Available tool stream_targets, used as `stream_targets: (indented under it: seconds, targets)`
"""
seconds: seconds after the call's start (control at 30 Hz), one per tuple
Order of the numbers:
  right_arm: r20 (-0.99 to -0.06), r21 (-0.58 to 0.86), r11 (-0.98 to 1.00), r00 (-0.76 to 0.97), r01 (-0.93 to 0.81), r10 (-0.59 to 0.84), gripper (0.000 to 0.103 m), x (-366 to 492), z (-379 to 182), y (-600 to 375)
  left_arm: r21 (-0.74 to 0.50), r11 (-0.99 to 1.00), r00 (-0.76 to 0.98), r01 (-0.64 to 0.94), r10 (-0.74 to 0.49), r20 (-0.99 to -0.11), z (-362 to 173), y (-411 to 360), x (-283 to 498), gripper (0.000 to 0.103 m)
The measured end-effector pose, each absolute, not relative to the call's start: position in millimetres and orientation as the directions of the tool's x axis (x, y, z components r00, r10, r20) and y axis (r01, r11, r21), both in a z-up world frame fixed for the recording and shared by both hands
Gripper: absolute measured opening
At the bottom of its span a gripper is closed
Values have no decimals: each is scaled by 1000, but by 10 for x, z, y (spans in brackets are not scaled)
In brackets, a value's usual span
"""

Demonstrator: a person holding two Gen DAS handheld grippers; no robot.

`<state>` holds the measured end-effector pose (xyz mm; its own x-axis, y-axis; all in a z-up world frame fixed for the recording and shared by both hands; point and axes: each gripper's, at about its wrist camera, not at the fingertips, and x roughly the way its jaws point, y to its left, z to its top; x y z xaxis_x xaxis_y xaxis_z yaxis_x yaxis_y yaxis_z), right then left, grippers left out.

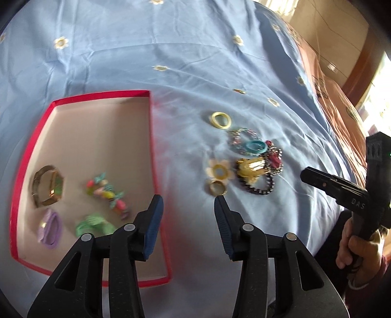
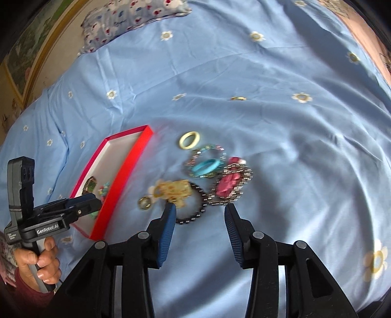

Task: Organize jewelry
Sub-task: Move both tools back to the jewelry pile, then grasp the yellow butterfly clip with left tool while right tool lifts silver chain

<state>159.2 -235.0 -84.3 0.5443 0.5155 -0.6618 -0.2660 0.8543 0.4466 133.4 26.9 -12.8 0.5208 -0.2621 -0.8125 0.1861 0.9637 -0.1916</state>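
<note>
A red-rimmed box [image 1: 152,146] lies on the blue sheet, also in the right wrist view [image 2: 127,168]. It holds a gold watch [image 1: 48,186], a colourful bead bracelet [image 1: 107,193], a purple band [image 1: 48,228] and a green band [image 1: 94,226]. A jewelry pile lies to its right: cream ring [image 1: 220,119], teal ring [image 1: 255,146], gold ring [image 1: 217,188], yellow clip [image 1: 250,168], black bead bracelet [image 2: 195,208], pink piece [image 2: 228,184]. My left gripper [image 1: 187,199] is open and empty between box and pile. My right gripper [image 2: 199,208] is open and empty just short of the pile.
The blue flowered bed sheet [image 2: 268,122] covers the whole surface. A patterned pillow [image 2: 132,19] lies at the far end. A pink cover [image 1: 330,97] and a cardboard box [image 1: 325,31] lie at the right edge.
</note>
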Motion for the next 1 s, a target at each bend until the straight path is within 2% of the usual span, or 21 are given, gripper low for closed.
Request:
stream_targets:
  seconds: [0.33,0.63,1.0]
  targets:
    - [-672,449,862,547,-234,499,43,1697,-953,-2527,-158,945,490,287,-286,-823,-137,-130,1443,52]
    - [-689,427,878,550,-217,471,42,1961,-1009,-2578,-161,914,456,372,-331,-826,-220,-498,1645,53]
    - [-721,413,884,513,-221,465,41,2244,-1226,-2464,-133,895,421,426,-326,-846,-448,-785,1899,51]
